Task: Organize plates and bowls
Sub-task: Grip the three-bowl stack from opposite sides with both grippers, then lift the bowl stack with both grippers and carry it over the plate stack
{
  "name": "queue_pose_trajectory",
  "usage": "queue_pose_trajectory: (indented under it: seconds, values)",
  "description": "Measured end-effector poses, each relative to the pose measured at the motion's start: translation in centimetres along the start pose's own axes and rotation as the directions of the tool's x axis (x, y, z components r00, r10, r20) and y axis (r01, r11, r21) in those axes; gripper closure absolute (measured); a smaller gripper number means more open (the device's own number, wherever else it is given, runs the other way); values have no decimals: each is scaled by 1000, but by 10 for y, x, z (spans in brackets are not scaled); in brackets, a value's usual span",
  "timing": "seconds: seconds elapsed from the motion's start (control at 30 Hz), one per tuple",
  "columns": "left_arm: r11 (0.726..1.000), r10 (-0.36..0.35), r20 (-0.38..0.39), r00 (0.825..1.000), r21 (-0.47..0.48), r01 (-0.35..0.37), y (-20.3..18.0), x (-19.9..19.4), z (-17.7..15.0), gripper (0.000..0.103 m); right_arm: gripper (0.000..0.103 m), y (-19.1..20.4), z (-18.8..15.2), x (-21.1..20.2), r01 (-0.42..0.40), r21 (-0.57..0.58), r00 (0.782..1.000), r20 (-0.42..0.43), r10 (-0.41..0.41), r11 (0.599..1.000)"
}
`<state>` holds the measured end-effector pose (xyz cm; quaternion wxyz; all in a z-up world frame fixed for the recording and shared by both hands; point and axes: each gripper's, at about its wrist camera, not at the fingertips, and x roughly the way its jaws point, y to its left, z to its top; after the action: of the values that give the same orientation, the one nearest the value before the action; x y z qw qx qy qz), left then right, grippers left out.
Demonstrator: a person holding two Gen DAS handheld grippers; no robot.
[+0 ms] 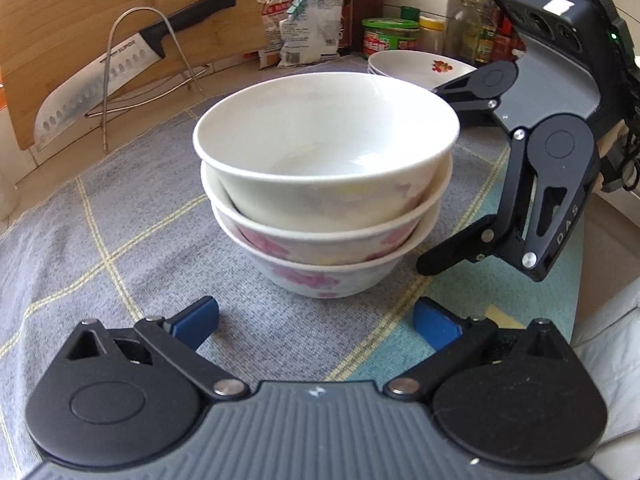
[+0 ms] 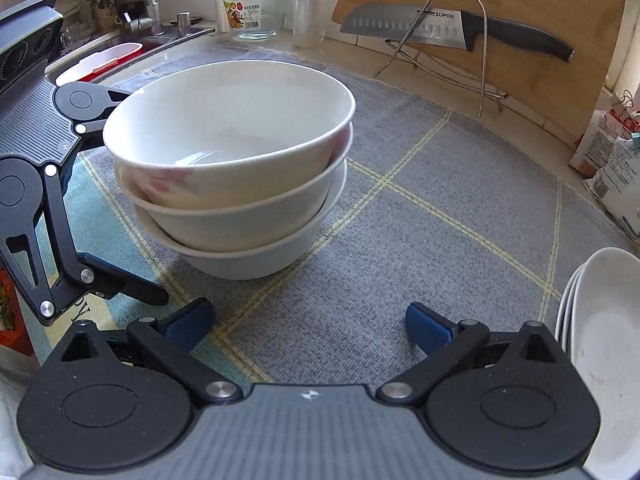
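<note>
left wrist view: the left claw [image 1: 316, 322] stands spread wide with nothing between its blue pads, and the stack of three white ceramic bowls with pink flowers [image 1: 326, 184] sits straight ahead on the grey checked cloth of the surface [image 1: 120, 248]. the right claw [image 1: 430, 184], also spread and empty, flanks the stack's right side. the steel knife [image 1: 100, 88] reads "supor".

right wrist view: the stack lies ahead and left of the right claw; white shallow plates [image 2: 600, 340] sit at its right.
</note>
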<state>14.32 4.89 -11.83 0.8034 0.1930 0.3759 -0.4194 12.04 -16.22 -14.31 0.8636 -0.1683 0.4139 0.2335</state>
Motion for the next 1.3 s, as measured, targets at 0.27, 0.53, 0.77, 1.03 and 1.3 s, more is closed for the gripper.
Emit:
queue_pose_trajectory:
  seconds: [0.27, 0.53, 0.77, 1.03, 1.3]
  values:
    - [984, -105, 10, 994, 144, 102, 15, -2, 12, 3, 0, 11, 22, -7, -46, -100, 999, 12, 47, 994]
    - [969, -141, 4, 990, 205, 137, 15, 3, 23, 12, 9, 16, 34, 1, -107, -222, 994, -9, 107, 969]
    - [961, -158, -20, 987, 225, 159, 15, 3, 25, 17, 14, 11, 41, 0, -165, -255, 986, -19, 165, 953]
    - [940, -176, -47, 983, 288, 182, 17, 5, 29, 18, 17, 11, 46, 2, -177, -296, 984, -48, 170, 939]
    - [909, -232, -74, 970, 338, 243, 23, 9, 31, 20, 19, 11, 50, 4, -191, -315, 981, -77, 176, 930]
